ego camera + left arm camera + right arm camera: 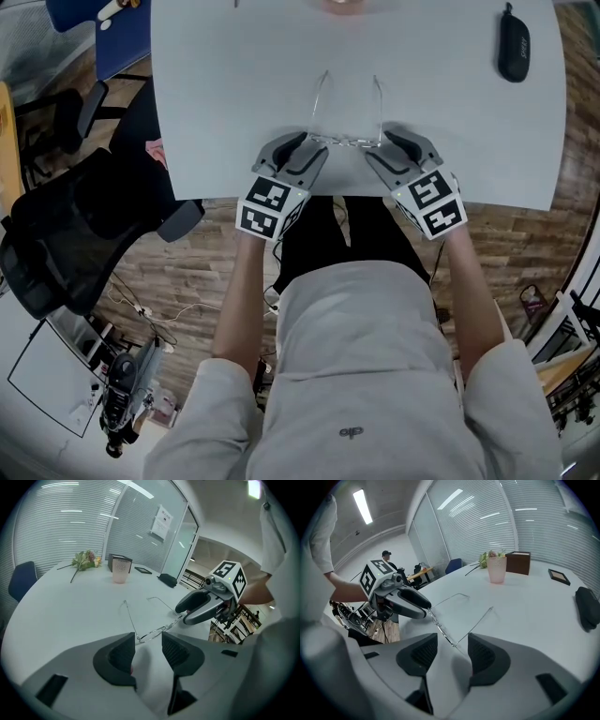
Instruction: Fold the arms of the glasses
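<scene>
Thin wire-rimmed glasses [345, 142] lie on the white table [225, 84] near its front edge, both arms unfolded and pointing away from me. My left gripper [311, 146] is open at the glasses' left corner. Seen along its own jaws, the left gripper [147, 641] has the hinge end of the glasses [152, 632] just ahead of its tips, untouched by the pads. My right gripper [384, 142] is open at the right corner. In its own view the right gripper [452, 644] has the rim of the glasses [440, 626] running up to the gap between its tips.
A black glasses case [514, 47] lies at the far right of the table. A pink cup [497, 569], a brown box [518, 562] and flowers [84, 559] stand at the far side. The table's front edge is right under both grippers. A black office chair [56, 225] stands to my left.
</scene>
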